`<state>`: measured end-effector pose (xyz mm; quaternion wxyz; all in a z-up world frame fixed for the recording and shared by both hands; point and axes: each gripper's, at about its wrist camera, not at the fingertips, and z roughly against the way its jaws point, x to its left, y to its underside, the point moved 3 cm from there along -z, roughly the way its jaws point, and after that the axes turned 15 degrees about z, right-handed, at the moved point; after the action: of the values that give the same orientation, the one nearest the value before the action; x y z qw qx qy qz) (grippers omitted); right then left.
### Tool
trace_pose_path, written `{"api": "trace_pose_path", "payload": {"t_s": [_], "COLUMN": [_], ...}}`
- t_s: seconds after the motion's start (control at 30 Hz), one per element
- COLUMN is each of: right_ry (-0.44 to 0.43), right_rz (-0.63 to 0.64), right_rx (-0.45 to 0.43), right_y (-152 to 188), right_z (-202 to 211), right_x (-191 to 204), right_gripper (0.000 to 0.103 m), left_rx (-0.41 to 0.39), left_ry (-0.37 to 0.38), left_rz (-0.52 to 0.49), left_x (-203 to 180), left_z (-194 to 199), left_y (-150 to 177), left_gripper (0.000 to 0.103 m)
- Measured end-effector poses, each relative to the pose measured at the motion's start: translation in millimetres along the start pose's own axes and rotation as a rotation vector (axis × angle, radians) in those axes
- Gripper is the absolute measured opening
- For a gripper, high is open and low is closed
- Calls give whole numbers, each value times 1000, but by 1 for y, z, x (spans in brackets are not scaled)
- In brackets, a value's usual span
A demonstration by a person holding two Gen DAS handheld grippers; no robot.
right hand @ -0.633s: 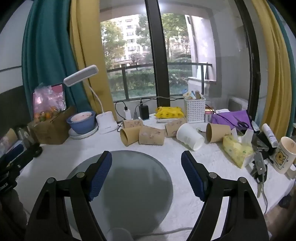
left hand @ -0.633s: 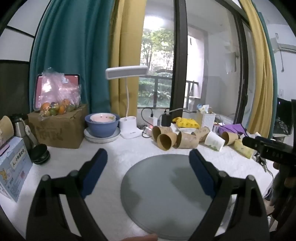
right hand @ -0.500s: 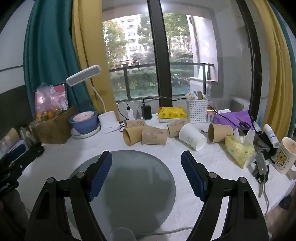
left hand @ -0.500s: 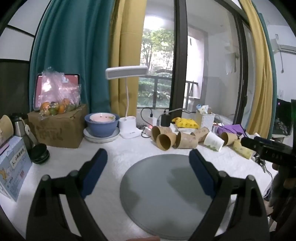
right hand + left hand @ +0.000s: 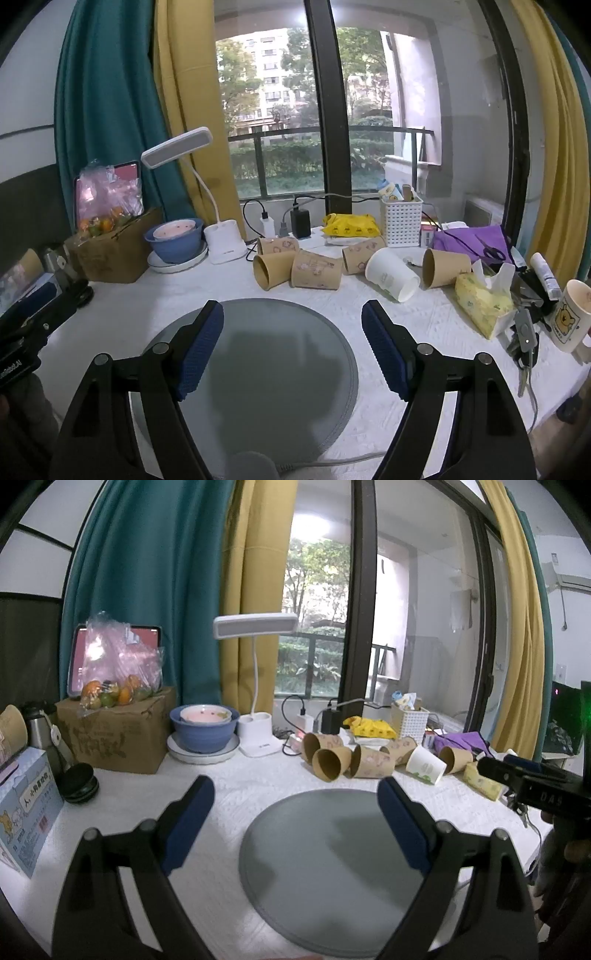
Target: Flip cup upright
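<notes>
Several paper cups lie on their sides in a row beyond a round grey mat (image 5: 258, 369): brown cups (image 5: 316, 275) and one white cup (image 5: 391, 275). In the left wrist view the same brown cups (image 5: 371, 762) and the white cup (image 5: 424, 764) lie past the mat (image 5: 325, 864). My right gripper (image 5: 291, 347) is open and empty above the mat. My left gripper (image 5: 295, 819) is open and empty above the mat's left part. Both are well short of the cups.
A blue bowl on a plate (image 5: 175, 243), a white desk lamp (image 5: 225, 245), a cardboard box with fruit (image 5: 114, 731), a white basket (image 5: 400, 223), a tissue pack (image 5: 484, 302), a mug (image 5: 570, 315) and keys (image 5: 524, 343) stand around the white table.
Both grippers have drifted slightly; the views shift a little. Both stay open and empty. The cups have not moved.
</notes>
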<state>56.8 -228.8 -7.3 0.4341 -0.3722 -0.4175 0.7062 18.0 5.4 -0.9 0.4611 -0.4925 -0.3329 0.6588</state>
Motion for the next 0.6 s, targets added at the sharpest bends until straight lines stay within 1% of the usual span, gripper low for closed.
{"api": "trace_pose_path", "payload": {"t_s": [0.6], "right_ry": [-1], "right_rz": [6], "right_rx": [-6], "right_y": [-2], "right_z": [2], "right_x": [1], "right_gripper": [80], "left_rx": [-6], "left_ry": [-3], "left_rz": [7], "left_x": [0], "left_z": [-1], "left_y": [2], "left_gripper": [91]}}
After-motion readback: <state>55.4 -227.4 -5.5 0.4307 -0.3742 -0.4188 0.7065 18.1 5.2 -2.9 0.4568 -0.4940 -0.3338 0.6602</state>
